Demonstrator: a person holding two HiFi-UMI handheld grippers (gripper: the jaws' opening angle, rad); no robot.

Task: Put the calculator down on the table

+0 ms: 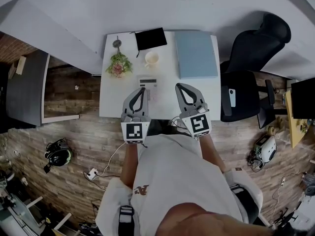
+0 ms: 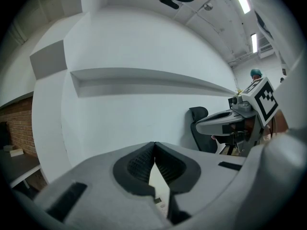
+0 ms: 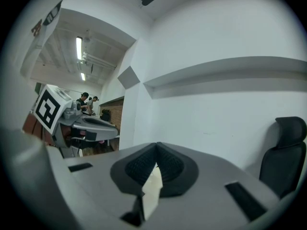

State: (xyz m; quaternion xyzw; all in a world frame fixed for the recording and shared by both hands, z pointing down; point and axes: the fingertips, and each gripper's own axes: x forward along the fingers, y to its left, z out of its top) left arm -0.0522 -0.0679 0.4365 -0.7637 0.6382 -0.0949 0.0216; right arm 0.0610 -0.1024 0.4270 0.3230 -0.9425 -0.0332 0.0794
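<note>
Head view, looking steeply down: a person stands at the near edge of a white rectangular table [image 1: 110,107] on a floor of wood planks [image 1: 74,132]. No brand name or label can be read anywhere. The only print is a red mark on the person's pale shirt [image 1: 172,181], too small to make out, and the bold black-and-white square pattern on the marker cube [image 1: 135,131] of each gripper.

The calculator [image 1: 149,86] is a small pale rectangle with a dark display strip at its far end. It lies flat on the table between the lines of the two grippers. The tip of the left gripper [image 1: 142,89] sits at the calculator's near left edge, and contact cannot be judged. The right gripper [image 1: 178,85] is just beside it to the right, apart from it.

Both grippers are smooth grey plastic, tapering to a point. Left gripper view shows the black ribbed pads [image 2: 139,164] pressed together at the tip with nothing between them. Right gripper view shows the same for its pads [image 3: 168,164].

Farther back on the table are a white cup [image 1: 151,59], a bunch of flowers [image 1: 118,64], a flat black rectangle [image 1: 150,38] and a pale blue folder [image 1: 196,54]. A black office chair [image 1: 248,58] stands at the table's right.
</note>
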